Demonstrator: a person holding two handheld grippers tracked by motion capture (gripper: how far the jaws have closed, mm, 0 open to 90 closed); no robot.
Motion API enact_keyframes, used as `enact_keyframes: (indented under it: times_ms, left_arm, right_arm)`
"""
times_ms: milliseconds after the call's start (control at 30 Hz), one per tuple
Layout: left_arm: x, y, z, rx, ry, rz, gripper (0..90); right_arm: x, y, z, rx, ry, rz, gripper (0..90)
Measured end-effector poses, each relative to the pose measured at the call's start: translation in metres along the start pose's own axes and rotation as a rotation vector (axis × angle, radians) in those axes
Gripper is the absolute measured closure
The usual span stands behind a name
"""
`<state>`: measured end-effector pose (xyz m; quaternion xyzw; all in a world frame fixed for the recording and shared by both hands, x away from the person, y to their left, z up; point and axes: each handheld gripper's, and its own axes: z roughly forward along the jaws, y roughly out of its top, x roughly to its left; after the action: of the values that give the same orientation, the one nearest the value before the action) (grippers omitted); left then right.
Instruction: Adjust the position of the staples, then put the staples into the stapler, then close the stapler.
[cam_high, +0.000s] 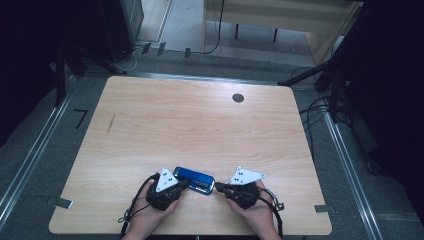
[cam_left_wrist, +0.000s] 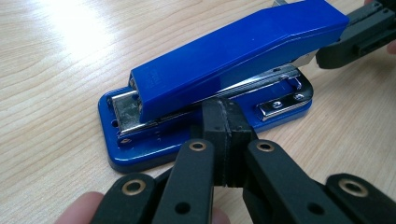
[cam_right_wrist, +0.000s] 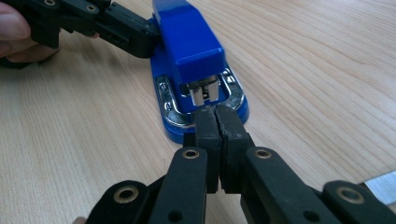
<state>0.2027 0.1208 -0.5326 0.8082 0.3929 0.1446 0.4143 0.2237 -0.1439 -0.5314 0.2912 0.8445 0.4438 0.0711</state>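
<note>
**A:** What is on the table, and where?

**B:** A blue stapler lies flat on its base on the wooden table, close to the near edge and between the two hands. Its arm is down, not lifted. A small dark round hole sits far off toward the back of the tabletop.

**A:** And the tongs?

**B:** Both pairs are pressed together with nothing between them. The left gripper has its joined tips against the long side of the stapler, at the gap between the blue arm and the base. The right gripper has its joined tips at the stapler's front end, on or just above the rim of the base below the metal mouth — I cannot tell which.

**A:** How far along does the work seem?

**B:** Early, I judge. The stapler is flanked and nudged at two points, but it is neither gripped nor raised; any lifting, opening or moving is still to do.

**A:** How are the hands posed?

**B:** From above, both forearms enter from the near edge. Each hand holds its gripper low and nearly level — tips angled inward toward the stapler.
</note>
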Motion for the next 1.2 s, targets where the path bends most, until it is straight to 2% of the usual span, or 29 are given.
enact_keyframes:
  times_ms: [367,533,867,1067,1200]
  left_arm:
    - [-0.0001,-0.0002,-0.0002,0.0,0.004,-0.002,90.0]
    - [-0.002,0.0001,0.0003,-0.002,0.025,0.007,90.0]
    - [-0.0016,0.0001,0.0002,0.0,0.023,0.005,90.0]
    - [-0.0044,0.0,0.0006,-0.001,0.041,0.023,90.0]
    - [-0.0049,0.0001,0.0009,0.0,0.034,0.034,90.0]
  right_arm:
    - [0.0039,0.0033,0.0038,-0.012,-0.009,-0.009,90.0]
    - [0.0028,0.0041,0.0046,-0.014,-0.012,-0.008,90.0]
    - [0.0032,0.0052,0.0036,-0.019,-0.015,-0.017,90.0]
    - [0.0038,0.0056,0.0033,-0.017,-0.017,-0.025,90.0]
    - [0.0044,0.0057,0.0028,-0.013,-0.018,-0.029,90.0]
